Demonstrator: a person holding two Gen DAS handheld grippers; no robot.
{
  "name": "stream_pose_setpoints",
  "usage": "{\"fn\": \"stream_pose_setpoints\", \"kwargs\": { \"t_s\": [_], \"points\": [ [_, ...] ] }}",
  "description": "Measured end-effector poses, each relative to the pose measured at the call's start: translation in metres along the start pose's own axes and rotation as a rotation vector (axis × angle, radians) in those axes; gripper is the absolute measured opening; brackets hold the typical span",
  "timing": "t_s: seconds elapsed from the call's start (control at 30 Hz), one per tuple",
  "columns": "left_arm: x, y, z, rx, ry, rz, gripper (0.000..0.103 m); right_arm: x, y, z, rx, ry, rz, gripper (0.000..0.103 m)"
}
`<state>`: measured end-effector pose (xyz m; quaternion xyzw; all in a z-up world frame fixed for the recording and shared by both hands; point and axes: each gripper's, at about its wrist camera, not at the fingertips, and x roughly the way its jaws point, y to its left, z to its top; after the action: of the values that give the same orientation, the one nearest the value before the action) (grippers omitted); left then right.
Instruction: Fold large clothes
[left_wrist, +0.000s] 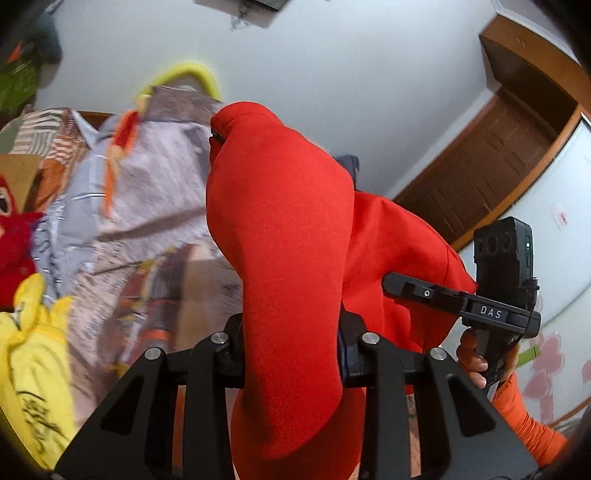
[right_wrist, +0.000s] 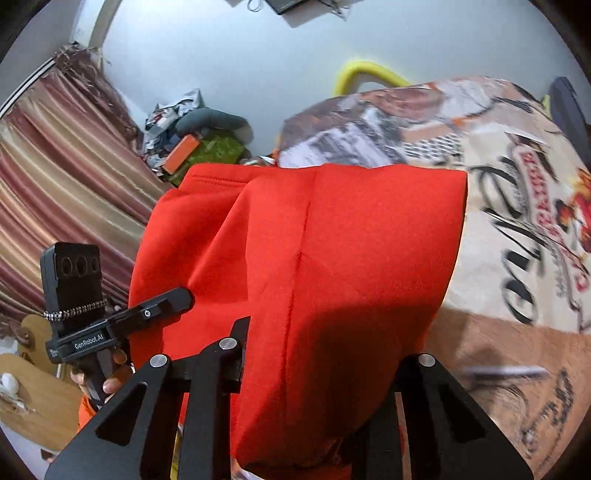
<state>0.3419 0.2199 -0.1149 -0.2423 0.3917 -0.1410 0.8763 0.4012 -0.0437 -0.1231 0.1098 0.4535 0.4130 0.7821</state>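
Red fleece garment (right_wrist: 332, 258) lifted, bunched, draped over patterned bedspread (right_wrist: 517, 206).

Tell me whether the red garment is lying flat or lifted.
Lifted: the red garment hangs bunched from both grippers, above the printed bedsheet.

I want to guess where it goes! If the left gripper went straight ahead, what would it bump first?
The red garment it already pinches drapes right ahead of the left gripper. Past that, probably the patterned bedspread, though depth is unclear.
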Motion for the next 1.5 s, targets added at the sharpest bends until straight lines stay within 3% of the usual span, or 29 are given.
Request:
{"fn": "stream_pose_setpoints", "kwargs": {
  "t_s": [0.13,0.3,0.57,0.7,0.77,0.83,0.93,1.13,1.33,1.5],
  "points": [
    [-0.004,0.044,0.009,-0.043,-0.004,0.044,0.032,0.04,0.015,0.013,-0.002,0.011,0.018,0.021],
    [0.017,0.096,0.003,-0.079,0.056,0.137,0.032,0.109,0.022,0.015,0.005,0.103,-0.011,0.019],
    [0.075,0.181,-0.015,-0.156,0.151,0.226,0.033,0.2,-0.005,0.002,0.062,0.231,-0.074,0.019],
    [0.096,0.212,-0.024,-0.201,0.19,0.255,0.043,0.224,-0.02,-0.004,0.067,0.245,-0.124,0.02],
    [0.098,0.217,-0.031,-0.204,0.188,0.254,0.05,0.226,-0.017,-0.007,0.007,0.264,-0.179,0.026],
    [0.098,0.215,-0.037,-0.178,0.191,0.285,0.059,0.229,-0.013,-0.009,-0.097,0.292,-0.255,0.045],
    [0.09,0.199,-0.046,-0.1,0.187,0.348,0.063,0.218,-0.014,-0.013,-0.183,0.283,-0.326,0.056],
    [0.071,0.179,-0.065,-0.054,0.191,0.42,0.07,0.193,-0.023,-0.031,-0.188,0.324,-0.377,0.064],
    [0.049,0.157,-0.093,-0.032,0.176,0.473,0.07,0.154,-0.027,-0.062,-0.226,0.355,-0.42,0.065],
    [0.033,0.135,-0.115,-0.001,0.184,0.533,0.07,0.109,-0.019,-0.081,-0.27,0.299,-0.464,0.065]
  ]
}}
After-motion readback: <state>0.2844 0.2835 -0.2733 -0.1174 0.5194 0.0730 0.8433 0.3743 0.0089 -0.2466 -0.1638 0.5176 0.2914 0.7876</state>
